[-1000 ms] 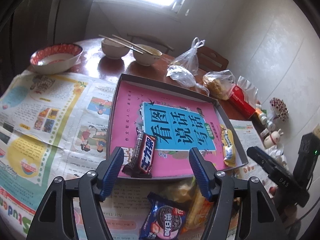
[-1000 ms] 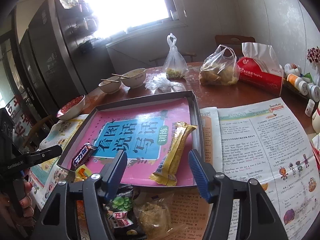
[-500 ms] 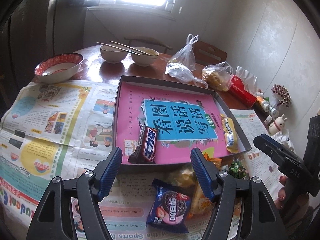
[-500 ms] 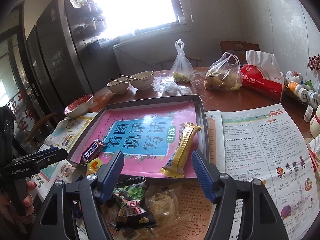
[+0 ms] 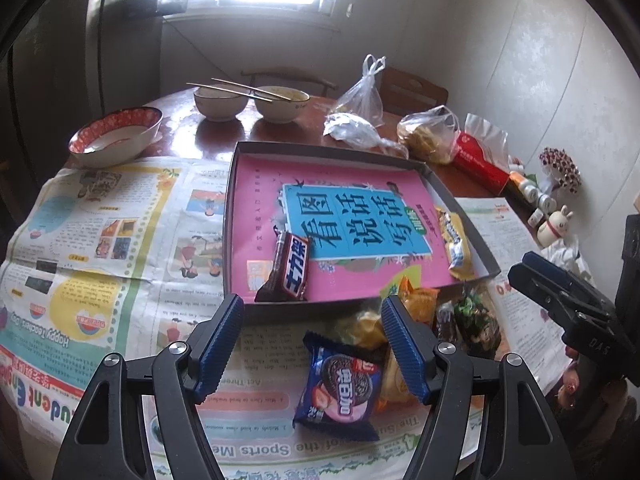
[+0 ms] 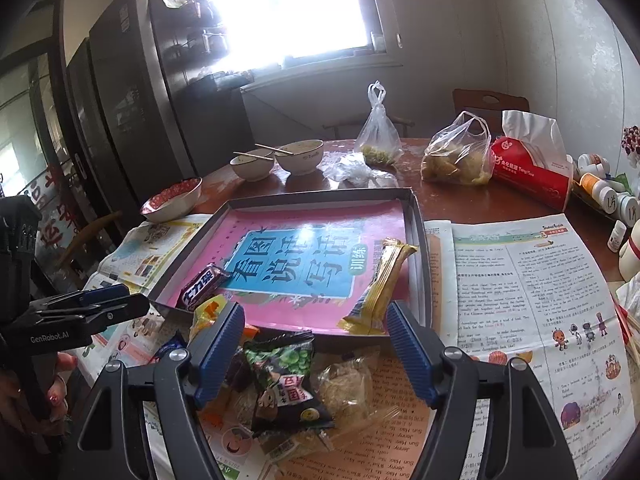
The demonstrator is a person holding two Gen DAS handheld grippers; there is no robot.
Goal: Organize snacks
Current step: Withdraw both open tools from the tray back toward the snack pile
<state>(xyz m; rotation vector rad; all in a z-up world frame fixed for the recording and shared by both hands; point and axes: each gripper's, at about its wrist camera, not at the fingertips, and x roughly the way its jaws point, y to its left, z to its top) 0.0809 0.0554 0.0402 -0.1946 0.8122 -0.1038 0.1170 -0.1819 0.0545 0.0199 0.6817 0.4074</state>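
A shallow grey tray (image 5: pixel 320 148) (image 6: pixel 320 196) holds a pink and blue book. On it lie a brown chocolate bar (image 5: pixel 292 268) (image 6: pixel 204 284) at the near left and a yellow bar (image 5: pixel 452 236) (image 6: pixel 380 284) at the right. Loose snacks are piled on newspaper in front of the tray: a blue cookie packet (image 5: pixel 340 388), an orange packet (image 5: pixel 420 300), a green pea packet (image 6: pixel 280 368) and a clear-wrapped pastry (image 6: pixel 344 384). My left gripper (image 5: pixel 311 308) hovers open over the cookie packet, holding nothing. My right gripper (image 6: pixel 315 312) is above the pea packet, its jaws opening and empty.
Newspaper (image 5: pixel 100 240) covers the near table. Behind the tray stand a red-rimmed bowl (image 5: pixel 116 136), two bowls with chopsticks (image 5: pixel 248 100), plastic bags (image 6: pixel 456 156) and a red tissue pack (image 6: pixel 532 168). Small bottles (image 6: pixel 600 188) line the right edge.
Both grippers have drawn back from the tray, so more of the snack pile shows beneath them. The right gripper's jaws stand wider than before.
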